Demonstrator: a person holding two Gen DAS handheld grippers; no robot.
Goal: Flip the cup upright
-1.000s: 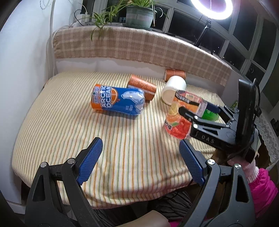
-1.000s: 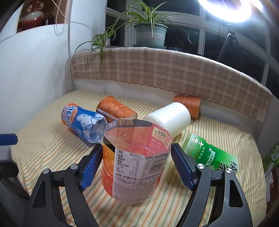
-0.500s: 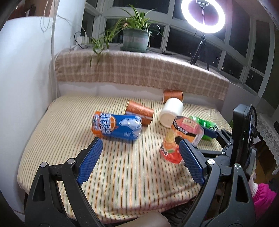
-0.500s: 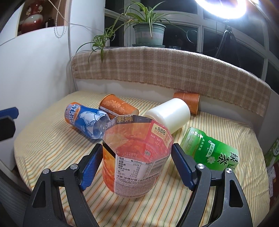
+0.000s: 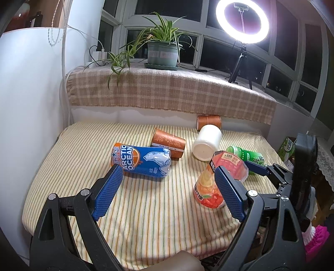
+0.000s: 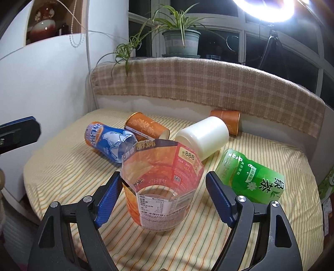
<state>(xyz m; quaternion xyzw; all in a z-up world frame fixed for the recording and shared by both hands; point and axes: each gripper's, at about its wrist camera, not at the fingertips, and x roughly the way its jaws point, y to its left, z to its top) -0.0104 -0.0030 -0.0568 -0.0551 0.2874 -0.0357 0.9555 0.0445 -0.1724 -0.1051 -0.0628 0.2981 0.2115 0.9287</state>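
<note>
An orange-red cut-bottle cup (image 6: 162, 183) stands upright, mouth up, on the striped cloth; it also shows in the left wrist view (image 5: 217, 183). My right gripper (image 6: 163, 198) is open with its blue fingers on either side of the cup, apart from it. It also shows in the left wrist view (image 5: 242, 168). My left gripper (image 5: 167, 193) is open and empty above the cloth's front. A blue Arctic Ocean cup (image 5: 142, 160), two orange cups (image 5: 168, 141) (image 5: 208, 122), a white cup (image 5: 206, 142) and a green cup (image 6: 250, 177) lie on their sides.
The striped table cloth (image 5: 83, 146) ends at a front edge near me. A plaid-covered ledge (image 5: 167, 91) runs along the back with a potted plant (image 5: 160, 52) and a ring light (image 5: 242, 19). A white cabinet (image 5: 27, 104) stands left.
My right gripper has lowered the orange-red cup from a tilt until it stands upright on the cloth. My left gripper has pulled back and tilted up, showing more of the window.
</note>
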